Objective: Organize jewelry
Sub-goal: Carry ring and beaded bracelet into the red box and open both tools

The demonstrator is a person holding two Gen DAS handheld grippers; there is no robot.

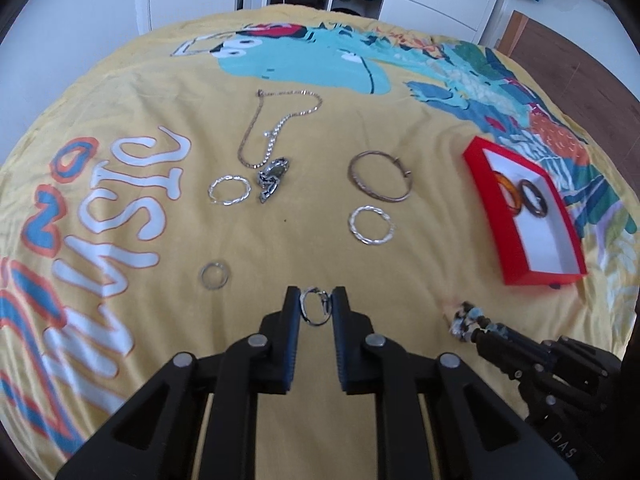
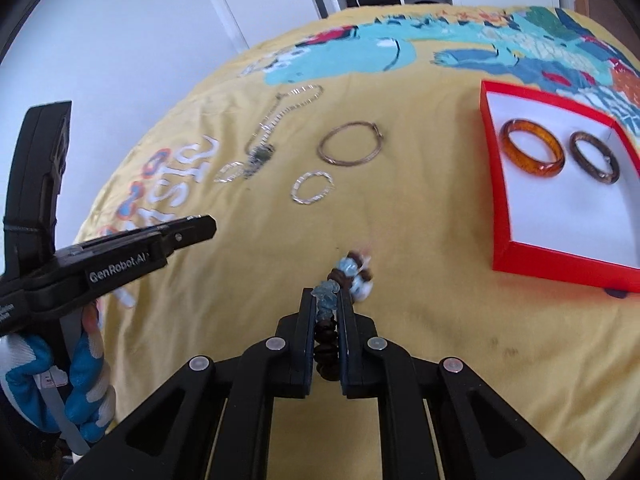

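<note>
Yellow printed bedding (image 1: 320, 240) is carrying the jewelry, with a wardrobe standing open behind. Nearest, the left gripper (image 1: 316, 305) is closing narrowly on a small silver hoop (image 1: 315, 307), which is sitting upright between its jaws. The right gripper (image 2: 327, 300) is pinching a beaded bracelet (image 2: 340, 280) of pale blue and dark brown beads, its loose end dangling past the tips. That bracelet is probably light and floppy, so gripping mid-strand seems wise; the thin hoop likely slips easily and is best held across its rim. Farther out, a small ring (image 1: 215, 275), two twisted silver bangles (image 1: 371, 225), a bronze hoop bangle (image 1: 380, 176) and a chain necklace (image 1: 276, 132) are lying apart. Rightward, a red box (image 2: 496, 184) is holding an amber bangle (image 2: 534, 154) and a brown ring bangle (image 2: 594, 157).
</note>
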